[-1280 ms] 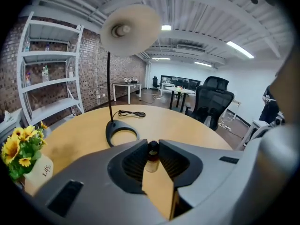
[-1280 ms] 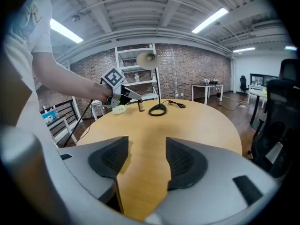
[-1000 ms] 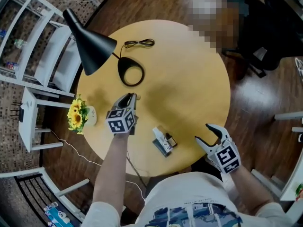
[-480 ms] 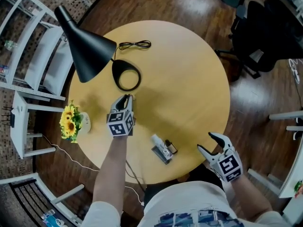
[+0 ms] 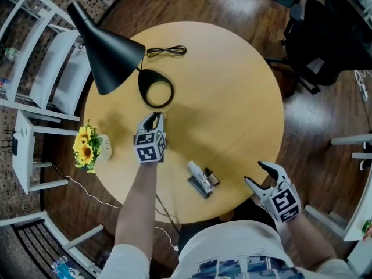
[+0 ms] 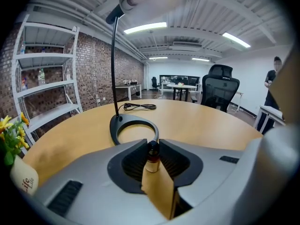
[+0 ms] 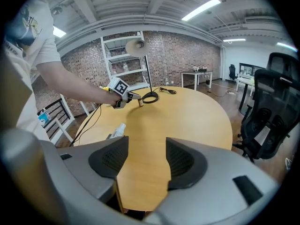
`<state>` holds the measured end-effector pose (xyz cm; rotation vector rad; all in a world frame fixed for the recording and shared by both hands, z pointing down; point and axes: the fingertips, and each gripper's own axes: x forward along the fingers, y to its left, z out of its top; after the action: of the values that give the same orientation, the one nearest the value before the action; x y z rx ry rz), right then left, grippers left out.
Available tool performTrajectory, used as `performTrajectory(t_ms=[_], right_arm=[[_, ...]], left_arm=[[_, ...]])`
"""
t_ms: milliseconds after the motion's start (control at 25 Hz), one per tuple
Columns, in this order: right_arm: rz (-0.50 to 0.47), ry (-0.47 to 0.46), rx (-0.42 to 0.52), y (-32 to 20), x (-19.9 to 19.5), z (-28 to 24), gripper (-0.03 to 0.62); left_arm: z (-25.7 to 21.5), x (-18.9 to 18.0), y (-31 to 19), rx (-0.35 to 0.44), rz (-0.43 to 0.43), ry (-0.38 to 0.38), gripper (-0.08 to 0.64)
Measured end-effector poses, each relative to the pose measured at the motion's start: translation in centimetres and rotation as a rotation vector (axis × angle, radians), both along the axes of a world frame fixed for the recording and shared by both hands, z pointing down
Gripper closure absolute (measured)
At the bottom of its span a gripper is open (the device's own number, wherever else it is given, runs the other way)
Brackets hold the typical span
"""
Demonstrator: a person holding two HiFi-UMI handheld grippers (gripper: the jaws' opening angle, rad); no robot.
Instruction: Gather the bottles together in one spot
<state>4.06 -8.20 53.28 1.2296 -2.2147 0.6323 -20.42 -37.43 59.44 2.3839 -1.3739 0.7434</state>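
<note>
A small bottle (image 6: 151,161) is gripped upright, cap up, just near of the lamp base (image 5: 158,90) at the table's (image 5: 232,97) left, by the left gripper (image 5: 154,118), its narrow jaws just eased slightly wider. Further right, the right gripper (image 5: 256,173) is held wide and empty.

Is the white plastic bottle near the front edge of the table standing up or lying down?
Lying down: the white plastic bottle stretches flat along the round wooden table in head and right gripper views.
</note>
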Motion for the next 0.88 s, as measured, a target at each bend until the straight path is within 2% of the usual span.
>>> performTrajectory(t_ms=[280, 360, 600, 760, 880], right_arm=[[0.001, 0.001, -0.005, 0.4, 0.0, 0.3, 0.318], [-0.001, 0.003, -0.006, 0.5, 0.2, 0.3, 0.318], [-0.007, -0.004, 0.005, 0.3, 0.4, -0.1, 0.318], [-0.050, -0.019, 0.032, 0.4, 0.0, -0.7, 0.318], [-0.108, -0.041, 0.069, 0.4, -0.4, -1.8, 0.319]], left_arm=[[0.1, 0.1, 0.0, 0.005, 0.005, -0.023, 0.470], [-0.1, 0.3, 0.0, 0.007, 0.007, -0.021, 0.442], [-2.2, -0.3, 0.4, 0.042, -0.026, -0.027, 0.440], [-5.0, -0.8, 2.9, 0.069, -0.073, -0.009, 0.442], [-7.8, -1.0, 6.8, 0.088, -0.121, 0.029, 0.442]])
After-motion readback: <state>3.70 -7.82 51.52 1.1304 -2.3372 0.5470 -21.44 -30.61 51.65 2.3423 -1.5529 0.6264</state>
